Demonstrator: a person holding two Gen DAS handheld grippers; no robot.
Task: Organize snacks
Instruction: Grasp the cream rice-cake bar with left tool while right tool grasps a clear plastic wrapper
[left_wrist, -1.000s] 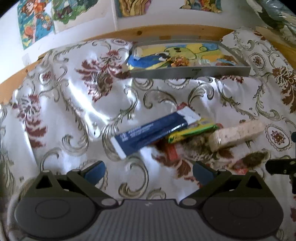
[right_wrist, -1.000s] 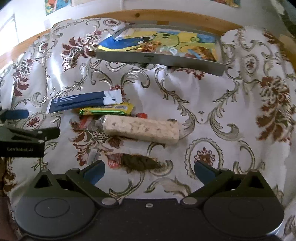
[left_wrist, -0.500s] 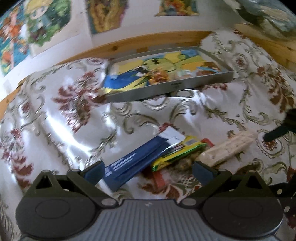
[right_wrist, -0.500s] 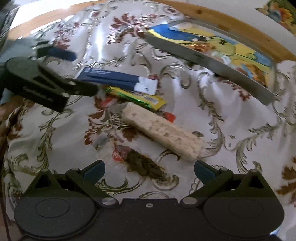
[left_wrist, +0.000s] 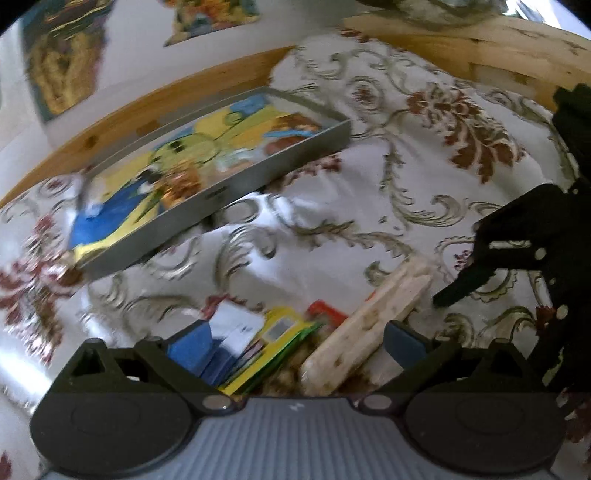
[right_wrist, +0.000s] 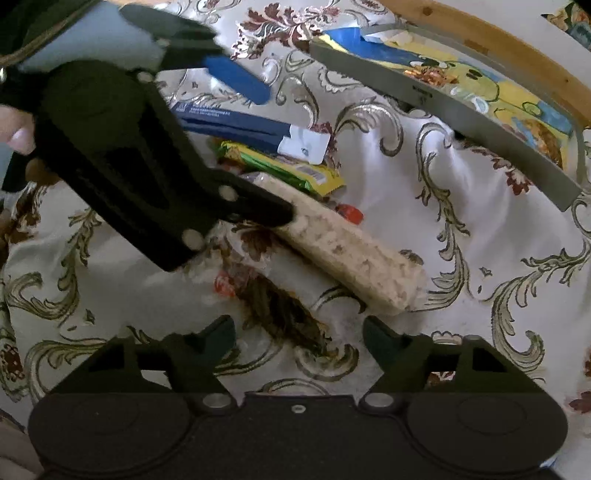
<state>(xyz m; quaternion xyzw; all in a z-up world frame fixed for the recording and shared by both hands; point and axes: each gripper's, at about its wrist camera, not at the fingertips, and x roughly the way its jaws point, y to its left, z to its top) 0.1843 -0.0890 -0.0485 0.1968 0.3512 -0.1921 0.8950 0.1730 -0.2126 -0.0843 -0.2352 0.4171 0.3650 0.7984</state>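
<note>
On the flowered cloth over the tabletop, the snacks are seen lying close together in a small pile. A blue packet lies at the far side, a yellow and green bar lies just beside it, and a long pale bar lies nearest the right tongs. A small red wrapper peeks out between them, and a dark brown snack lies close to the right tongs.

The grey tray with the bright picture inside is set farther back, apart from the pile. No snack is seen in it, so the job is judged to be only at its start. All the snacks are still left to be moved.

The left tongs are held wide open right over the pile, with the blue packet, the yellow and green bar and the pale bar between the two fingers. Nothing is gripped yet. The right tongs are also held open and empty, low over the dark brown snack.

A first pick-up is judged to be close.
</note>
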